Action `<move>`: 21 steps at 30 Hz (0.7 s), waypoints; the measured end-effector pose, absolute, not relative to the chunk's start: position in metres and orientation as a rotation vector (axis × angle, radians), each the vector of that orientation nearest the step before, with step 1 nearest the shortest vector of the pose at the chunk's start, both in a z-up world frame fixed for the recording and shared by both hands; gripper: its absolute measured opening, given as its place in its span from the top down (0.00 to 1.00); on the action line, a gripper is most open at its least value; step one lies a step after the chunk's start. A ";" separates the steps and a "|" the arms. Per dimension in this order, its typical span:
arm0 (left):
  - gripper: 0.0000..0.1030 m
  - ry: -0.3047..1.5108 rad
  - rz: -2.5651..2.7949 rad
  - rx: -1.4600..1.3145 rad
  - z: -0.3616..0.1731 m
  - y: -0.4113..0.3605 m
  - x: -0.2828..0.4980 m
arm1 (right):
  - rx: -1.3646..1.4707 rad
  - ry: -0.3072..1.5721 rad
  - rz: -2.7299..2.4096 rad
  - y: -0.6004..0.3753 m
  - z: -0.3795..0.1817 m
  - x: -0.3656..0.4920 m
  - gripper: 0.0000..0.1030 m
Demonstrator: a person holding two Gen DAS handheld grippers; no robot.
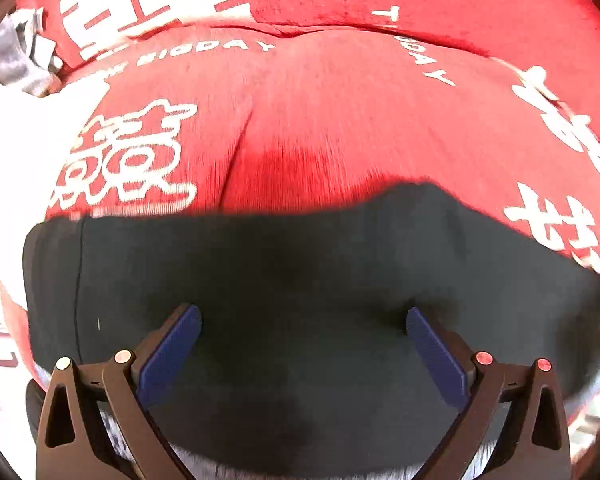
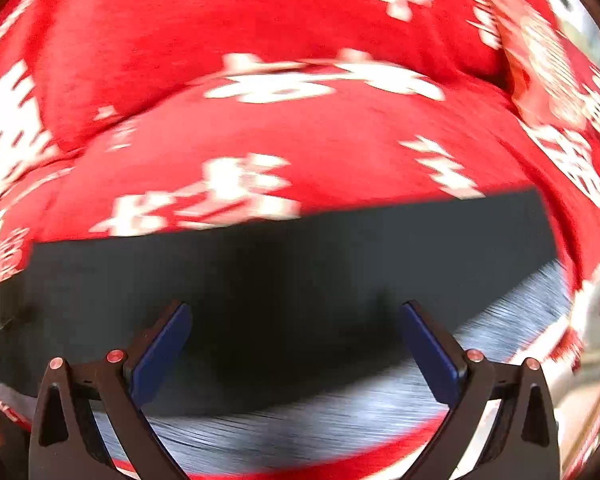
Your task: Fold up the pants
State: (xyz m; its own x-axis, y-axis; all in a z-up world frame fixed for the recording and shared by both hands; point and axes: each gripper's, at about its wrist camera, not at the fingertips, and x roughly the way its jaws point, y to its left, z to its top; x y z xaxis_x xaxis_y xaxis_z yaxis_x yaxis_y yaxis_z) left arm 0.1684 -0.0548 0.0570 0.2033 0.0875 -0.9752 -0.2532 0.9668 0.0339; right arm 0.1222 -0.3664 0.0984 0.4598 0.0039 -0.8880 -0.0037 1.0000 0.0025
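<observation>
Dark grey pants (image 1: 284,264) lie flat on a red bedspread with white characters (image 1: 340,112). In the left wrist view my left gripper (image 1: 304,320) hovers over the pants, jaws wide open, nothing between the blue pads (image 1: 172,352). In the right wrist view the pants (image 2: 300,256) fill the lower half, with a lighter grey fleecy inner side (image 2: 340,420) showing along the near edge. My right gripper (image 2: 296,316) is wide open above them and holds nothing. The view is motion-blurred.
The red bedspread (image 2: 300,140) has raised folds behind the pants. Grey cloth (image 1: 16,60) lies at the far left edge in the left wrist view. White items (image 2: 596,312) lie at the right edge in the right wrist view.
</observation>
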 end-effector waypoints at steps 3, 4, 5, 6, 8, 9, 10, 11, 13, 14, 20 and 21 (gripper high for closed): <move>0.00 1.361 0.268 -0.156 0.051 -0.057 0.186 | -0.071 1.123 0.088 -0.303 0.083 0.143 0.00; 0.00 1.366 0.268 -0.160 0.050 -0.056 0.190 | -0.089 1.130 0.089 -0.292 0.077 0.148 0.00; 0.00 1.374 0.263 -0.167 0.051 -0.056 0.189 | -0.124 1.143 0.055 -0.280 0.068 0.157 0.00; 0.00 1.389 0.256 -0.187 0.051 -0.052 0.193 | -0.149 1.150 0.015 -0.275 0.060 0.161 0.00; 0.00 1.388 0.258 -0.220 0.058 -0.041 0.190 | -0.096 1.130 -0.022 -0.276 0.061 0.170 0.00; 0.00 1.361 0.284 -0.230 0.065 -0.033 0.186 | -0.066 1.144 -0.039 -0.279 0.064 0.173 0.00; 0.00 1.342 0.299 -0.237 0.068 -0.026 0.183 | -0.045 1.144 -0.060 -0.283 0.070 0.173 0.00; 0.00 1.331 0.310 -0.250 0.069 -0.019 0.180 | -0.044 1.121 -0.059 -0.282 0.076 0.171 0.00; 0.00 1.338 0.342 -0.307 0.066 -0.004 0.174 | -0.071 1.087 -0.019 -0.268 0.084 0.172 0.00; 0.00 1.348 0.354 -0.335 0.061 0.000 0.171 | -0.079 1.094 0.009 -0.259 0.082 0.178 0.00; 0.00 1.361 0.344 -0.234 0.046 -0.013 0.169 | -0.155 1.161 0.080 -0.210 0.053 0.201 0.00; 0.00 1.364 0.341 -0.215 0.047 -0.013 0.168 | -0.133 1.150 0.070 -0.215 0.052 0.202 0.00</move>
